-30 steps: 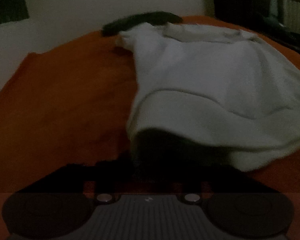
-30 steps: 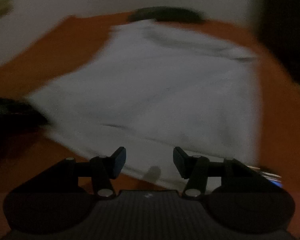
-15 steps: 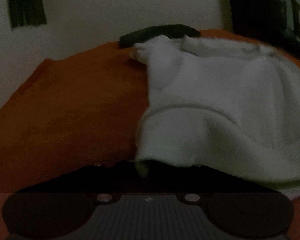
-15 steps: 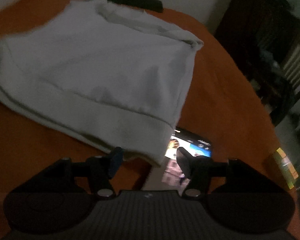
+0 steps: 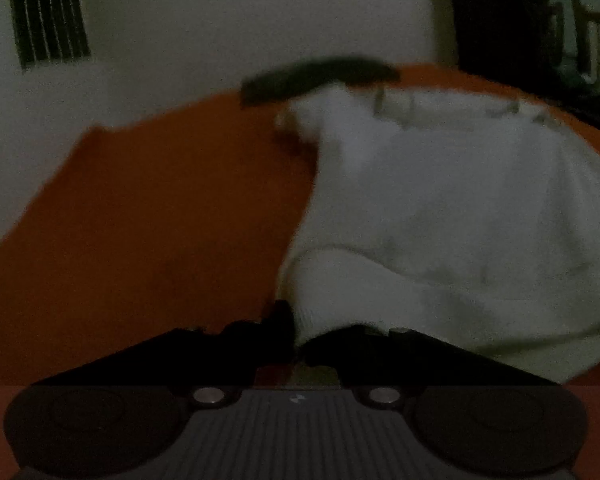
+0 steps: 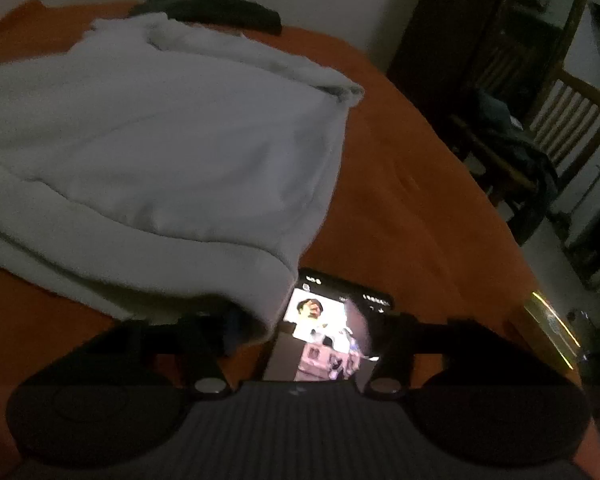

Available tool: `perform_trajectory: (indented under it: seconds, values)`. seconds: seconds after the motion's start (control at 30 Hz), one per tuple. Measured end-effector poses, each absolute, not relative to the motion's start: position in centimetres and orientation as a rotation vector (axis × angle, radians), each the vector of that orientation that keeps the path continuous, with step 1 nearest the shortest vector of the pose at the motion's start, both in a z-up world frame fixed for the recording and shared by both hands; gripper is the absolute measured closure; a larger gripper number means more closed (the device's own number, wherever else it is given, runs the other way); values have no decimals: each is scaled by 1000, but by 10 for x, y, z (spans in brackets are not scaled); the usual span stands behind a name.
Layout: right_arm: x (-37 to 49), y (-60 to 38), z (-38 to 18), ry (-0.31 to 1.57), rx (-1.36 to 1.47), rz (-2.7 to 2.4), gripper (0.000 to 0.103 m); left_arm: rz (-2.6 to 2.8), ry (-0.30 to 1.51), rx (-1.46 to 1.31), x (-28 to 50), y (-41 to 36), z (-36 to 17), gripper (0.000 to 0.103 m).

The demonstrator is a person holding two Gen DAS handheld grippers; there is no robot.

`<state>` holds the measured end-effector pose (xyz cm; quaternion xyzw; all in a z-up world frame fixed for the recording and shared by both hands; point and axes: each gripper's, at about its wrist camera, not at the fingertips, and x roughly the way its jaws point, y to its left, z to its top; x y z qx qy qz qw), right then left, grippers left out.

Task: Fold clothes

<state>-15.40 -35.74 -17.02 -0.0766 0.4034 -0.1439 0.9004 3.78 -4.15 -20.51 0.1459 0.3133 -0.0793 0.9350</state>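
Left claw (image 5: 298, 340) pinches sweater (image 5: 440, 216) hem corner, jaws easing apart; right claw (image 6: 304, 336) closing, opposite corner between its jaws beside phone (image 6: 332, 332); hem spans both.

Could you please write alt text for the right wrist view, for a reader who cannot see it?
The right gripper, jaws closing, reaches the near corner of a white sweatshirt spread on an orange bedcover. A lit phone lies beside that corner, between the fingers.

A sweatshirt (image 6: 160, 140) lies on the bed (image 6: 420, 200). A dark item (image 6: 212, 12) sits at its far edge; a phone (image 6: 332, 328) lies at its near right corner.
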Motion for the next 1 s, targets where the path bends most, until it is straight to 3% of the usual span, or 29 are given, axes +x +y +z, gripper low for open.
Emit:
perform_trajectory:
  seconds: [0.03, 0.07, 0.23, 0.27, 0.33, 0.5, 0.6, 1.0]
  values:
    - [-152, -355, -172, 835, -188, -280, 76, -151, 658, 301, 36, -44, -214, 74]
    - [-150, -352, -174, 832, -222, -262, 86, -141, 676, 304, 34, -46, -223, 65]
    - [-147, -339, -178, 774, -368, -213, 86, -125, 646, 307, 25, -43, -241, 63]
    - [-148, -343, -175, 754, -338, -229, 95, -117, 642, 297, 25, -42, -242, 62]
    - [-152, -353, -167, 712, -266, -275, 95, -105, 636, 290, 25, -40, -244, 62]
    - [-193, -415, -131, 599, 283, -469, 92, -82, 629, 293, 29, -42, -244, 58]
    - [-197, -404, -135, 605, 191, -450, 93, -61, 621, 321, 31, -48, -244, 55]
    - [-196, -424, -101, 458, 311, -481, 93, -81, 568, 322, 28, -51, -247, 55]
